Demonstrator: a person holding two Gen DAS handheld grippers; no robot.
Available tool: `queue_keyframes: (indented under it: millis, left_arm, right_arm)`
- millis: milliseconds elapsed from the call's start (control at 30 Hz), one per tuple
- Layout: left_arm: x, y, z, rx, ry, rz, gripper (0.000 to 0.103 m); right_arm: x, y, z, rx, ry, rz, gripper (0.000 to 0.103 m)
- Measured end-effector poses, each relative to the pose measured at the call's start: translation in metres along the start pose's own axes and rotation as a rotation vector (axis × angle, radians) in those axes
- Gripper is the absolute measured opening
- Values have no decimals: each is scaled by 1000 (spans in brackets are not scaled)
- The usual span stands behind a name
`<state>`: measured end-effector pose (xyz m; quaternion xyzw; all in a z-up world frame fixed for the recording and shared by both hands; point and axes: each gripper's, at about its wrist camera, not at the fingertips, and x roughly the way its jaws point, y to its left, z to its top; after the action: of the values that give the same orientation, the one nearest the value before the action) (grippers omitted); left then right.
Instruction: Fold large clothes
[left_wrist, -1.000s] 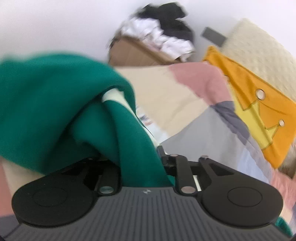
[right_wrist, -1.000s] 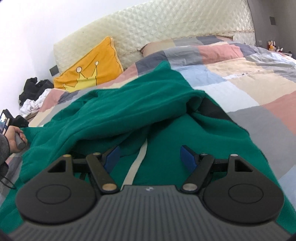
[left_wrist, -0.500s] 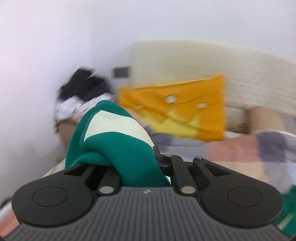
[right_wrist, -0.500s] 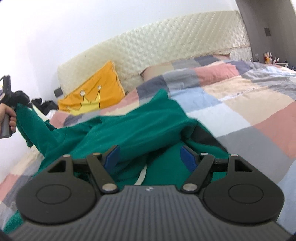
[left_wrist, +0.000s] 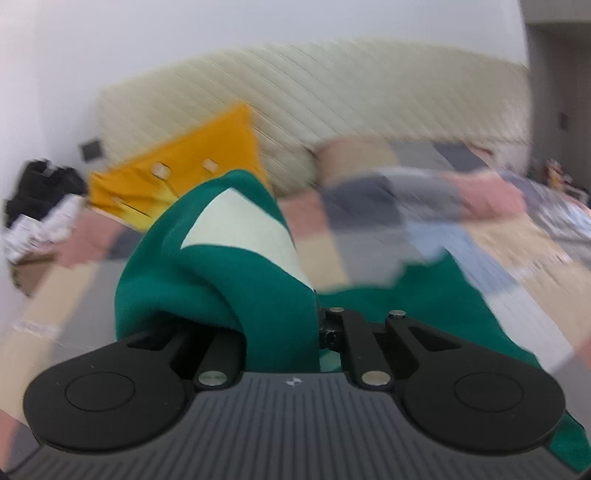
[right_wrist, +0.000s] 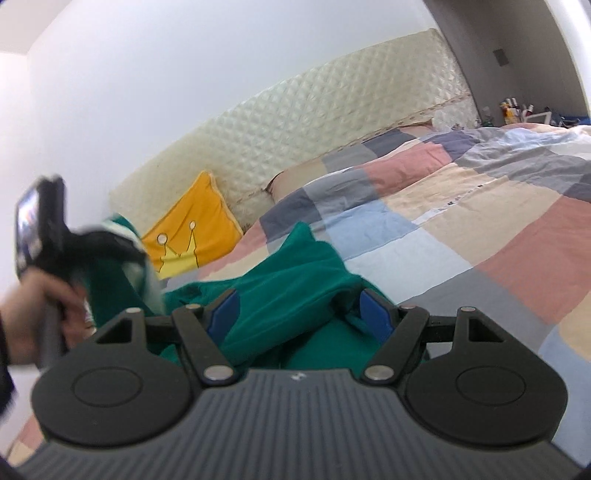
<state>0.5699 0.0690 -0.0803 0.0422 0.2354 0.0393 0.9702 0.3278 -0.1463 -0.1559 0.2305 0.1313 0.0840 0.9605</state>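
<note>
A large green garment (right_wrist: 295, 280) with a pale patch (left_wrist: 236, 236) lies bunched on the patchwork duvet (right_wrist: 480, 229). My left gripper (left_wrist: 280, 321) is shut on a fold of it, and the cloth hides the fingertips. The right wrist view shows that gripper (right_wrist: 96, 243), blurred, held up at the left by a hand (right_wrist: 33, 306) with green cloth hanging from it. My right gripper (right_wrist: 297, 310) is open. Its blue pads (right_wrist: 221, 310) stand wide apart, with a ridge of the garment lying between and below them.
A yellow crown cushion (right_wrist: 192, 229) leans on the quilted cream headboard (right_wrist: 295, 122). A heap of black and white clothes (left_wrist: 40, 199) sits on a box by the wall at the left. Small bottles (right_wrist: 517, 109) stand far right, beyond the bed.
My left gripper has lifted its green fold off the bed and swung round towards the headboard, rolling as it went. The right gripper has risen slightly and stays open over the garment.
</note>
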Motion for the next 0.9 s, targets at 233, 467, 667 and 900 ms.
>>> queue_keyframes:
  millis: [233,467,667,900]
  left_arm:
    - [35,-61,-65,-20,127,-71,14]
    - [29,-62,-91,-43,186,-134,47]
    - [-26,-47,-81,-153,208,-211,74]
    - [-117,-16,-101,-168,203,-198,75]
  right_arm:
    - [-4,-33,8,59,-11,-18,76]
    - [2,-38,3,65,0,-13,76]
    - [-2,-34,2,33,-7,5,76]
    - [-15,-17,-4,-57,-7,72,76]
